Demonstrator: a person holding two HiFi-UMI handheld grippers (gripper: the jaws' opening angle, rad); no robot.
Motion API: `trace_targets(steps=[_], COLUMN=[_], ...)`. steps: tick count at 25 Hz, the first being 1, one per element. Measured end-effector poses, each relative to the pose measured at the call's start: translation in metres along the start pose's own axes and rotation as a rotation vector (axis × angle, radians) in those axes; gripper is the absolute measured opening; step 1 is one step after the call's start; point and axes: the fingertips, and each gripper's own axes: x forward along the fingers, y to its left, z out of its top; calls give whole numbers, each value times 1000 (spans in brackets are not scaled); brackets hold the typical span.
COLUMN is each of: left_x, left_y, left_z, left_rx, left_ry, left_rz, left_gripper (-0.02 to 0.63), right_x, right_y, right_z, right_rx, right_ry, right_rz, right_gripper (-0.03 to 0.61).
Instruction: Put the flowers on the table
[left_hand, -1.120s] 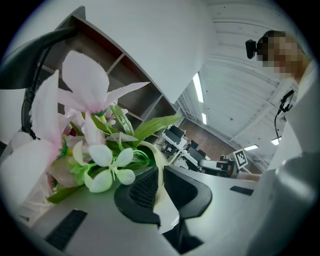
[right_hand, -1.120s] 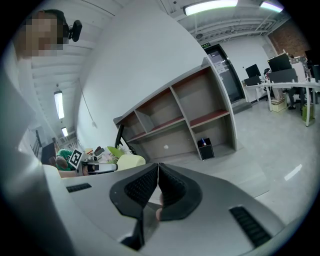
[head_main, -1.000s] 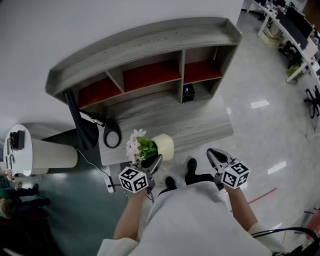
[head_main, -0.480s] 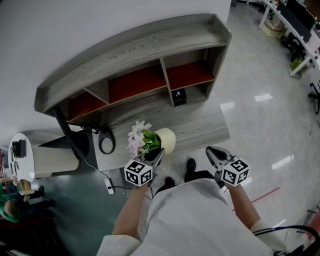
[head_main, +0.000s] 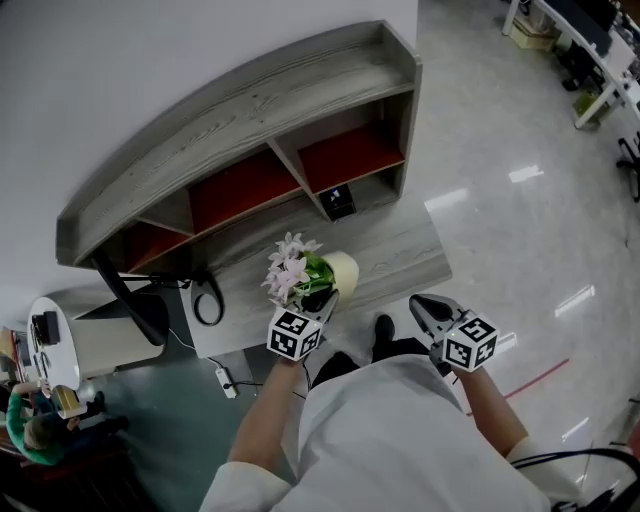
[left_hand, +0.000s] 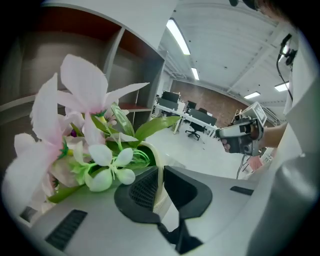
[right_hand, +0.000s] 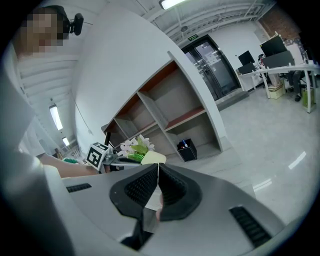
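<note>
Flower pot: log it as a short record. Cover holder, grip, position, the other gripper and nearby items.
item: cream flower pot with pink and white flowers
held by: left gripper
grip: fingers shut on the pot's rim
position: over the grey desk, near its front edge; cannot tell whether it is resting or lifted
right gripper: shut, empty, beyond the desk's front edge
nearby: black box in a lower shelf compartment
</note>
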Motion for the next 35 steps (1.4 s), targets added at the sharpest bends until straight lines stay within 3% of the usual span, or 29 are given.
trace_targets(steps=[11, 21, 35], left_x=[69, 130, 210], left_y=[-10, 0, 22], left_z=[15, 9, 0], left_rx=[220, 484, 628], left_ry=[145, 277, 393], left_rz=[-58, -71, -94], left_gripper=[49, 49, 49], right_x=[-11, -14, 1], right_y=[-28, -50, -75], right_z=[5, 8, 2], right_rx=[59, 127, 206], right_ry=[-22, -71, -98], right_rz=[-47, -142, -234], right_gripper=[18, 18, 18])
